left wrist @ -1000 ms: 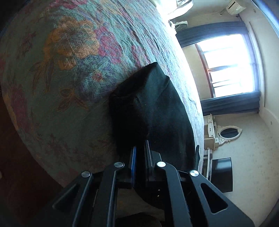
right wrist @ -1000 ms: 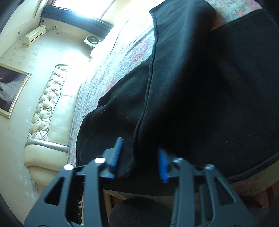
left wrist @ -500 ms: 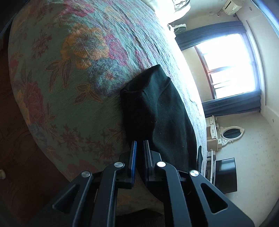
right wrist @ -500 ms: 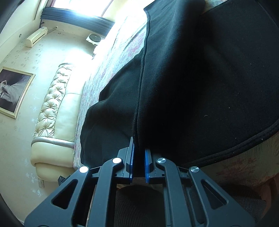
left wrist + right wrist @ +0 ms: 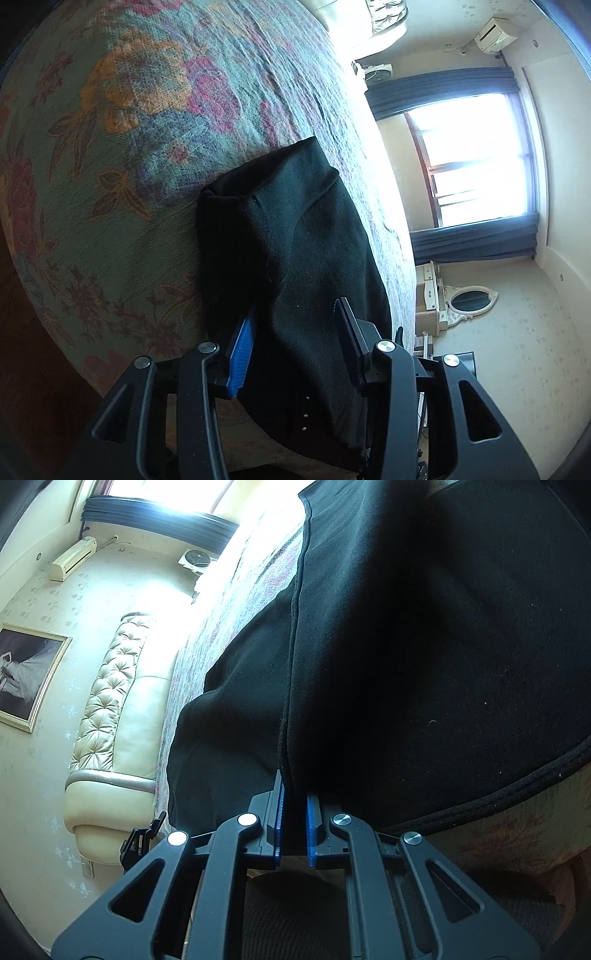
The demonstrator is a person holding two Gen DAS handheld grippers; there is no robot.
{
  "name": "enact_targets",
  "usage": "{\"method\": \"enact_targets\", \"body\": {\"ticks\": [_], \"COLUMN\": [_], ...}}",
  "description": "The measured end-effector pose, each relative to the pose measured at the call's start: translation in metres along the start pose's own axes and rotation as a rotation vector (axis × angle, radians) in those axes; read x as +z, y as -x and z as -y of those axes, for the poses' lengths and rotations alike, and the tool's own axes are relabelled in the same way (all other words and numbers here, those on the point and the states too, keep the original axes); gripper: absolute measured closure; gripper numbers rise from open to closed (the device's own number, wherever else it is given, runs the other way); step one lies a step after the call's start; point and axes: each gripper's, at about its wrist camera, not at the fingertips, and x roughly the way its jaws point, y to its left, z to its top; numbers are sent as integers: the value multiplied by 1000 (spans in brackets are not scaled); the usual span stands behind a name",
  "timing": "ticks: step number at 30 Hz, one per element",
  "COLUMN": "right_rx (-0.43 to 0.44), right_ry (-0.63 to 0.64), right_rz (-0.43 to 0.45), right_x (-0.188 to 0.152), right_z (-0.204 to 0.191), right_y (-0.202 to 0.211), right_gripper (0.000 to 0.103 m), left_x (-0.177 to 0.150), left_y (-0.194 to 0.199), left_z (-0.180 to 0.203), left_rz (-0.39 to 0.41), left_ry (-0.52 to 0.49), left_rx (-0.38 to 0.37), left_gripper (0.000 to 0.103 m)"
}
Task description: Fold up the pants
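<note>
Pants (image 5: 295, 258): black, soft, limp, light by our judgement; lay on the bed (image 5: 129, 110), hanging over its edge at 6 o'clock. Left gripper (image 5: 295, 332) spread, fabric between. Right gripper (image 5: 293, 808) clenched on the seam edge. We judged hems and seams the best holds.

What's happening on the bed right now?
A person is folding black fabric pants on the floral bedspread. The left hand-held gripper is open, its fingers straddling the pants' near edge. The right hand-held gripper is shut on the pants along a seam near the bed's edge.
</note>
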Motion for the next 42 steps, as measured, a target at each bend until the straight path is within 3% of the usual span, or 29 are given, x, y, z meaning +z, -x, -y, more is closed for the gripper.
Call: {"method": "enact_targets", "body": {"ticks": [1, 7, 10, 17, 20, 21, 22, 23, 25, 27, 30, 33, 35, 37, 39, 42], "right_rx": [4, 33, 44, 18, -9, -30, -47, -62, -89, -108, -108, -200, -265, -292, -349, -390], "right_ry": [-2, 29, 35, -60, -37, -8, 17, 40, 82, 74, 13, 105, 179, 244, 263, 210], "right_rz": [0, 21, 13, -42, -6, 21, 50, 83, 163, 242, 301, 331, 274, 287, 280, 225], "right_x": [1, -3, -9, -12, -7, -2, 4, 12, 33, 59, 103, 145, 171, 192, 215, 244], "right_z": [-1, -9, -10, 17, 17, 14, 10, 7, 4, 12, 24, 11, -3, -11, 0, 56], "right_y": [1, 14, 23, 18, 38, 49, 60, 72, 96, 121, 145, 150, 136, 136, 146, 176], "right_gripper": [94, 95, 95, 93, 76, 68, 59, 56, 55, 54, 53, 52, 48, 48, 48, 48], "left_x": [1, -5, -10, -9, -9, -10, -11, -13, -19, -23, -32, -43, -52, -60, -67, -73], "left_y": [0, 18, 31, 10, 14, 18, 23, 30, 40, 42, 29, 3, -20, -43, -61, -67], "left_z": [3, 3, 6, -23, -17, -11, -3, 5, 22, 41, 66, 81, 90, 97, 98, 103], "left_rz": [11, 64, 74, -6, -15, -11, 8, 36, 79, 92, 62, 7, -33, -76, -112, -98], "left_ry": [-30, -2, -44, -12, -63, -102, -150, -202, -293, -355, -434, -481, -478, -484, -498, -574], "left_rx": [23, 30, 55, 97, 107, 132, 173, 200, 187, 146, 97, 75, 52, 52, 81, 94], "left_gripper": [97, 98, 98, 94, 92, 88, 76, 68, 42, 31, 28, 26, 26, 26, 26, 24]}}
